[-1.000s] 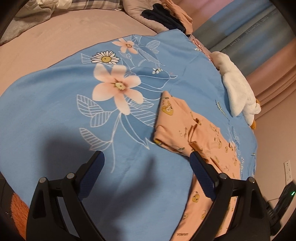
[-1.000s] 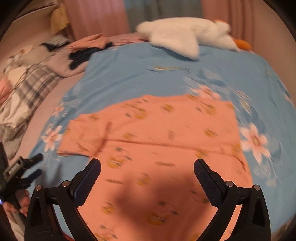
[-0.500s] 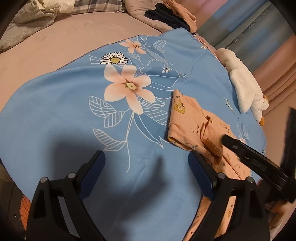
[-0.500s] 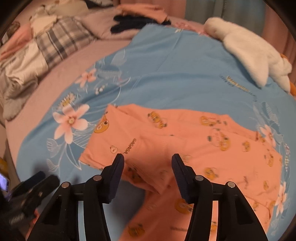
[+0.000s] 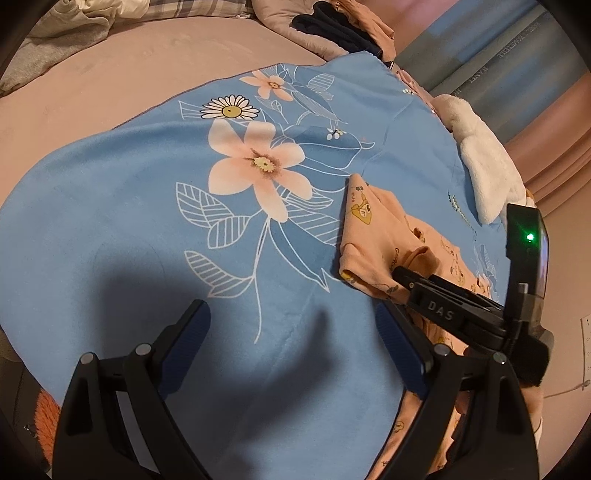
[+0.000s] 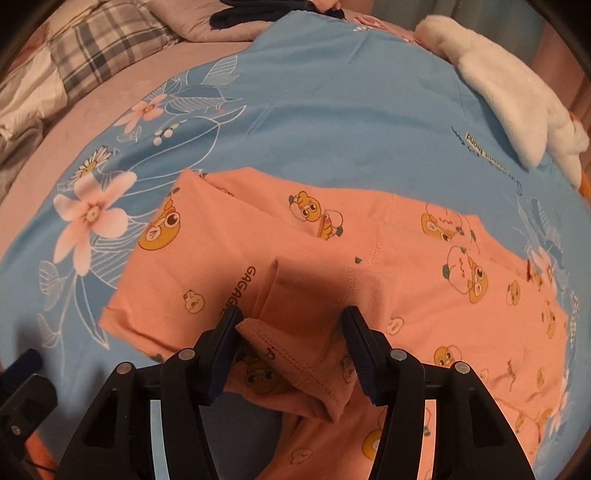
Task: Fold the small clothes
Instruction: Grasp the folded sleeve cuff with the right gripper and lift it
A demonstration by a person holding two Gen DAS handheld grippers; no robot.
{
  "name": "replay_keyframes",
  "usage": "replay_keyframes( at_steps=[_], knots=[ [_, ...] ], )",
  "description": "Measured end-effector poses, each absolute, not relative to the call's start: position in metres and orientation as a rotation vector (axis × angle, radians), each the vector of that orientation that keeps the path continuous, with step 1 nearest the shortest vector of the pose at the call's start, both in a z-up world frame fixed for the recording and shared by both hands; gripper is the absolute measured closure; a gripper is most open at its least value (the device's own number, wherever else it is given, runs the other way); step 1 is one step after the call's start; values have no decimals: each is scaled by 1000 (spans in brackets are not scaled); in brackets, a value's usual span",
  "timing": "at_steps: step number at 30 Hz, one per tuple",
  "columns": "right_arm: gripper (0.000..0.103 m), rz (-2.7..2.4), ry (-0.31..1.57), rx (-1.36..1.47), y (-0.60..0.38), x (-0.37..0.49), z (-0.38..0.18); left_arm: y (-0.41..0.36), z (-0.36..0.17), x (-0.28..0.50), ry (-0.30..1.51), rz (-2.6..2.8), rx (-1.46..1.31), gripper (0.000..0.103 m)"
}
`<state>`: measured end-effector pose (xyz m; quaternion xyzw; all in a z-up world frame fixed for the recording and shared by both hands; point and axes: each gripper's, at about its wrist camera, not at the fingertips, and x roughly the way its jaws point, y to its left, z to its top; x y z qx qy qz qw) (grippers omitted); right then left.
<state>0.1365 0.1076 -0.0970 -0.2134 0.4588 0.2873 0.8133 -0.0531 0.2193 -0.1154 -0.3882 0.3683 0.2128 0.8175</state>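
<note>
An orange garment printed with cartoon animals lies spread on a blue floral blanket. My right gripper is down on the garment's left part. Its jaws stand about half open and straddle a raised fold with a stitched hem, without clamping it. In the left wrist view the right gripper reaches in from the right onto the garment. My left gripper hangs open over bare blanket, left of the garment, with nothing between its fingers.
A white plush toy lies along the blanket's far right edge. Dark and orange clothes are piled at the back. Plaid bedding and a pink sheet lie to the left. Curtains hang behind.
The right gripper swung left and down across the garment to its left part, narrowing its jaws from wide to half open around a fold. It came into the left wrist view. The left gripper kept still.
</note>
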Motion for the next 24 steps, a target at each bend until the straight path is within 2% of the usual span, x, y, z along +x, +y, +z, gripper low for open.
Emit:
replay_keyframes(
  at_steps=[1,4,7,24],
  knots=[
    [50,612,974,-452,107,137,-98,219,-116,-53,786,454,-828,13],
    [73,584,960,-449,103,140,-96,218,-115,-52,792,451,-824,13],
    [85,609,988,-393,94,147,-89,219,-116,-52,792,450,-830,13],
    [88,689,760,-126,24,163,33,210,-112,-38,806,423,-824,13]
  ],
)
